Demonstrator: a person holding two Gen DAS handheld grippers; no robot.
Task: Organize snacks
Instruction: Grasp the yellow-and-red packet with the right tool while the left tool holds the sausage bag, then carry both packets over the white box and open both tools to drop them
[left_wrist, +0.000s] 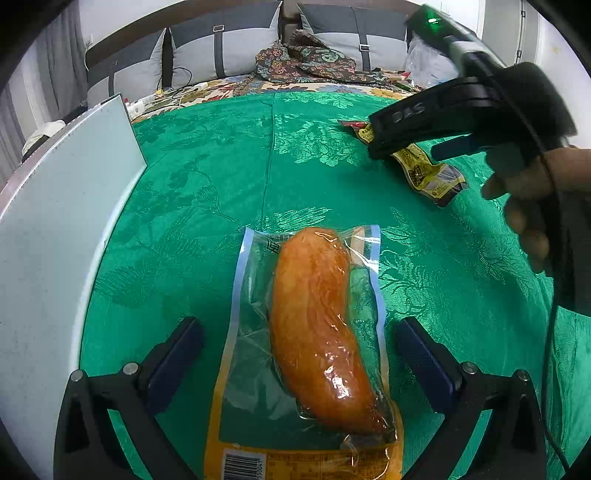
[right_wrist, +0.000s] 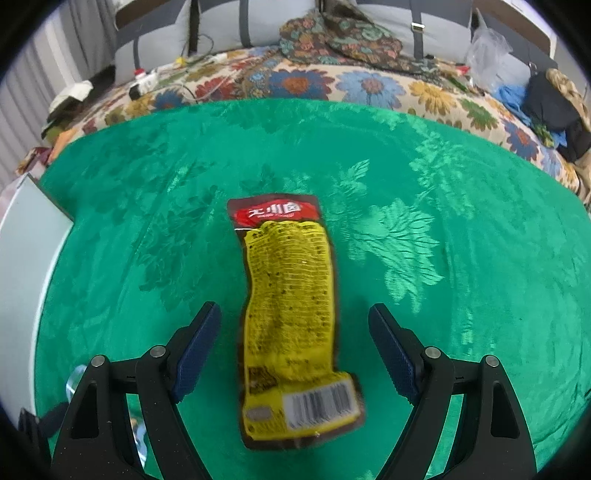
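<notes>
Two snack packs lie loose on the green tablecloth (left_wrist: 207, 177), and neither is gripped.

Left side: the left gripper (left_wrist: 299, 354) stands with its jaws spread wide. The vacuum-packed sausage (left_wrist: 317, 332), an orange-brown piece in a clear pouch with a yellow label end, lies flat on the cloth between the two pads. Neither pad touches the pouch; green cloth shows on both sides of it.

Right side: the right gripper (right_wrist: 295, 347) also stands open, its pads well clear of the yellow snack packet (right_wrist: 291, 306), which lies lengthwise between them with its red header away from the camera and its barcode end nearest. The picture is slightly blurred there, so whether the pads hover or rest on the cloth cannot be told. In the left wrist view this same gripper, held by a hand (left_wrist: 524, 206), sits over the far end of that packet.

A white board or tray (left_wrist: 55, 229) lies at the left edge of the cloth; its purpose cannot be confirmed, and no snack is seen on it.

Assessment: sorting appears at an early or intermediate stage. No container with collected snacks is in view. Both visible packs remain to be picked up and placed, and each gripper seems positioned for that.
</notes>
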